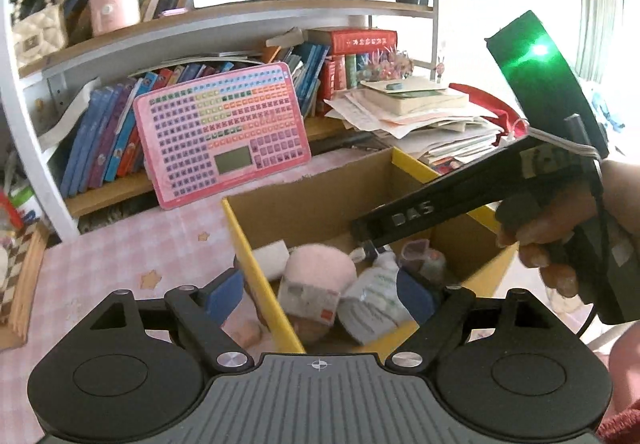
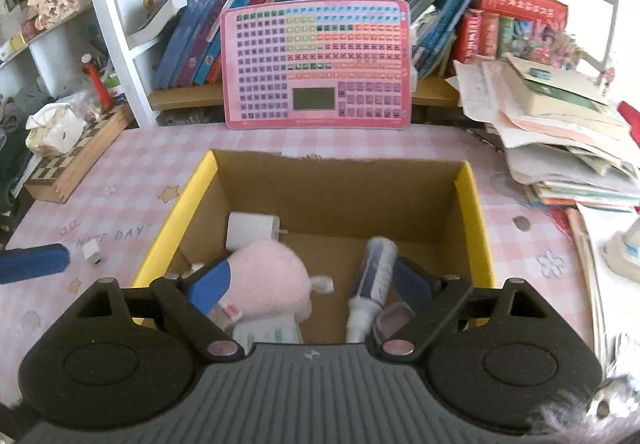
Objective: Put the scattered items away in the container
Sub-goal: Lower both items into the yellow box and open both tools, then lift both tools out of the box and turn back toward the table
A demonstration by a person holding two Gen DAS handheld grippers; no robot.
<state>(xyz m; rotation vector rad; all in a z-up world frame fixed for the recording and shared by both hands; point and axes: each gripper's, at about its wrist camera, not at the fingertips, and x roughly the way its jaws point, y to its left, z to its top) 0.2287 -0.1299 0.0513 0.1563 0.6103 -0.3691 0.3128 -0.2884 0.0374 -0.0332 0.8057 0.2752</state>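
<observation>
Step in hand: I judge the tidying nearly done. My right tongs [image 2: 312, 286] hang over the cardboard box [image 2: 472, 211] with nothing between the pads, as if an item has just gone in, though that is only a guess.
Right tongs: jaws apart, empty, poised above the box floor.
Left tongs [image 1: 320, 294]: jaws apart, empty, straddling the box's yellow left rim, one pad outside and one inside.
In the box: a white charger plug [image 2: 252, 230] in the far left corner, a pink plush toy [image 2: 272, 276] beside it, a white tube [image 2: 374, 276] lying along the right half, a small lidded jar [image 2: 394, 318] at the near right, and a white packet [image 2: 268, 332] under the plush.
Left to gather: 1 small white cube adapter [image 2: 93, 253] lies on the cloth, left of the box and well apart from it. A peach block [image 1: 248, 332] sits just outside the left wall; I cannot tell what it is.
Next move: I judge the left tongs should swing out to the adapter, close on its narrow sides, then lift over the yellow rim. It is small and smooth, so it may slip.
Surface: a pink checked tablecloth [image 2: 132, 179] with star prints.
Room: a bookshelf [image 2: 192, 99] crammed with books, a pink learning tablet [image 2: 318, 63] leaning against it, a paper stack [image 2: 560, 131] at right, a chessboard box [image 2: 76, 155] at left.
</observation>
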